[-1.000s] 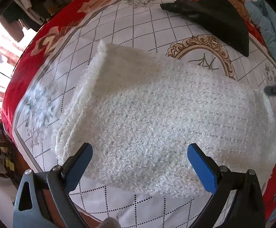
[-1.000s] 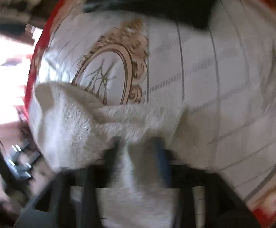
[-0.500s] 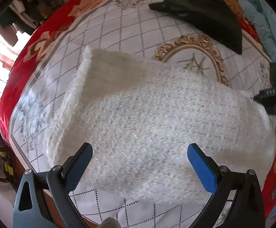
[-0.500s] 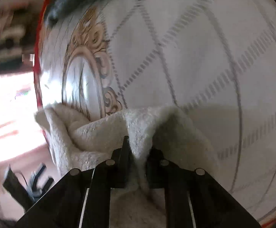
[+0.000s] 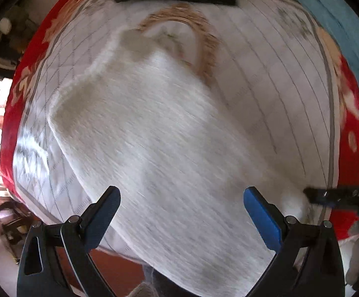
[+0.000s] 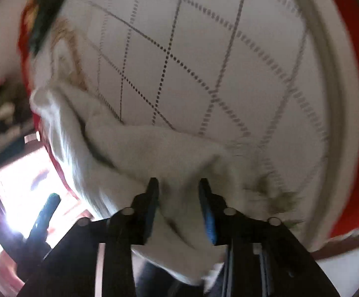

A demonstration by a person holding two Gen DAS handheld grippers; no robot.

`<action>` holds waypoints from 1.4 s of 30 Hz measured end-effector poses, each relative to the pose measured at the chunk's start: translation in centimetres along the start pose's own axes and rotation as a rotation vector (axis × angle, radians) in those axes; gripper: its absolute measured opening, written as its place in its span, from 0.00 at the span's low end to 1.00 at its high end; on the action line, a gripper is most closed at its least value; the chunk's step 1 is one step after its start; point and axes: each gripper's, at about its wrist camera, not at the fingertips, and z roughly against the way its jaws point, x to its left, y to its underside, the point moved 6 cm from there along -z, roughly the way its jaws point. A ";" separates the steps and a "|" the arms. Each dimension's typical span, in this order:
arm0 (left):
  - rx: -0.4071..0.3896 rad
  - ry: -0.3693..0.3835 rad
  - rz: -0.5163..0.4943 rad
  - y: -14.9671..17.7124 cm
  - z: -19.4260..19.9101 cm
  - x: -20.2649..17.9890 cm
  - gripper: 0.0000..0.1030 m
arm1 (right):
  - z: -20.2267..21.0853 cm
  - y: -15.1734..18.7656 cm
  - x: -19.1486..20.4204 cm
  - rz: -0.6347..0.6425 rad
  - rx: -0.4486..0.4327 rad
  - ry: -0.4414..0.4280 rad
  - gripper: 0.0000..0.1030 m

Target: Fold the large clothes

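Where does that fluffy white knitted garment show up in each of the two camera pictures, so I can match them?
Left wrist view: the fluffy white knitted garment fills the middle, running from upper left to bottom right, beneath the open left gripper.
Right wrist view: it lies at lower left to centre, a fold between the opening jaws of the right gripper.
Shared landmark: the gold oval emblem on the bedspread.

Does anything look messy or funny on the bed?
A little. The fluffy white sweater lies slanted and hangs over the edge of the bedspread, with its far corner rumpled. Fabric sits between the right tongs as they open. No spills or tears show.
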 end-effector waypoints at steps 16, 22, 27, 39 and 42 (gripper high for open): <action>0.007 -0.243 0.169 2.9 -4.0 -9.1 0.61 | 3.2 -3.1 -5.0 0.283 0.044 -0.273 0.50; -0.095 -0.221 0.230 3.6 -2.6 -7.2 0.10 | -1.6 -3.2 -3.2 0.315 0.137 -0.370 0.53; -0.171 -0.187 0.241 2.8 0.2 -7.5 0.09 | -3.0 -2.5 -2.4 0.309 0.122 -0.383 0.12; -0.136 -0.134 0.174 0.3 -3.1 -11.8 0.09 | -4.2 -0.2 -0.6 0.309 0.112 -0.394 0.12; -0.090 -0.091 0.175 0.0 -4.6 -11.3 0.11 | -5.3 -0.5 -1.6 0.216 0.149 -0.412 0.12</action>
